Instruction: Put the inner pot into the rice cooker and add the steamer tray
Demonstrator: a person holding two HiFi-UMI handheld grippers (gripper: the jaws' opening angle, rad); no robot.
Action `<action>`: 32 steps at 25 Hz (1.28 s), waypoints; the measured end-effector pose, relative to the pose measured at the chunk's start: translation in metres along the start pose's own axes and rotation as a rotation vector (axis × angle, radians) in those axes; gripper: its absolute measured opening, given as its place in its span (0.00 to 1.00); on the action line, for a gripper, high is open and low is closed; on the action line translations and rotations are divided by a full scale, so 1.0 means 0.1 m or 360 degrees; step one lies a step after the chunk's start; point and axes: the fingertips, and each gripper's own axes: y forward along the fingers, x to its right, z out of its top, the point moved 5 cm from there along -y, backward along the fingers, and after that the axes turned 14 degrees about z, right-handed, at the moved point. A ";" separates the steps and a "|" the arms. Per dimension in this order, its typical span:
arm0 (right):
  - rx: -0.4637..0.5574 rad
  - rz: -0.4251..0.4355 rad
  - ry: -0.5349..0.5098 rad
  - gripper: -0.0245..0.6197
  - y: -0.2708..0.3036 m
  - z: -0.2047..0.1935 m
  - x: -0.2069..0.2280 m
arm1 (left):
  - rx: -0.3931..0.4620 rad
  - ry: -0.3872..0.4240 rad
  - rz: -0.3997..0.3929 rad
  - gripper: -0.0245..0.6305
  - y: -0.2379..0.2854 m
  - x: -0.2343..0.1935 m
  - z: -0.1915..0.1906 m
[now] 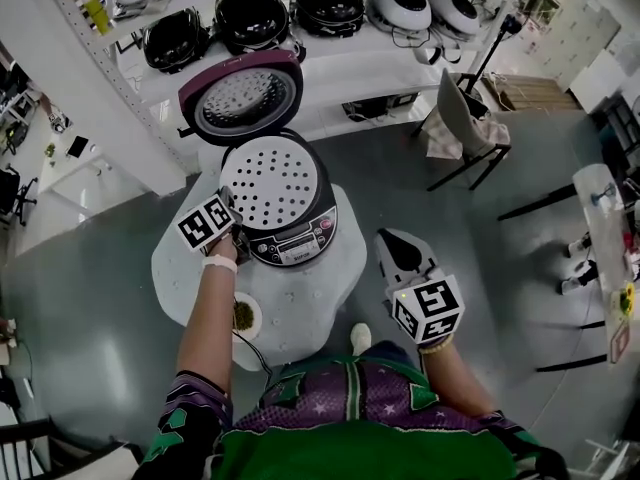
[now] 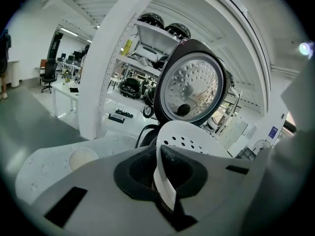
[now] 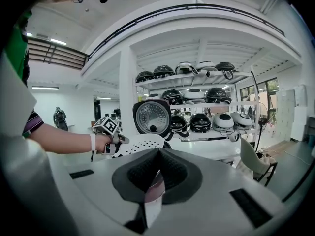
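Note:
The rice cooker stands on a small white table with its dark lid swung up behind it. The white perforated steamer tray lies over the cooker's mouth and hides what is inside. My left gripper is shut on the tray's left rim. In the left gripper view the tray runs out from the left gripper toward the lid. My right gripper hovers off the table's right side, shut and empty. In the right gripper view, the right gripper faces the tray.
A small round dish sits on the table near its front edge, with a dark cable beside it. Shelves with several other rice cookers stand behind. A chair is at the right, on grey floor.

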 end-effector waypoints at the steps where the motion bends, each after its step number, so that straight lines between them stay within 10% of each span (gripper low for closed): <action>1: -0.0001 0.0001 -0.0002 0.05 0.01 0.01 0.00 | -0.0003 0.0006 -0.0005 0.10 0.01 0.01 -0.01; 32: -0.0013 0.0009 0.0003 0.05 0.08 0.04 -0.19 | 0.0009 0.0132 -0.0132 0.30 -0.06 -0.03 -0.11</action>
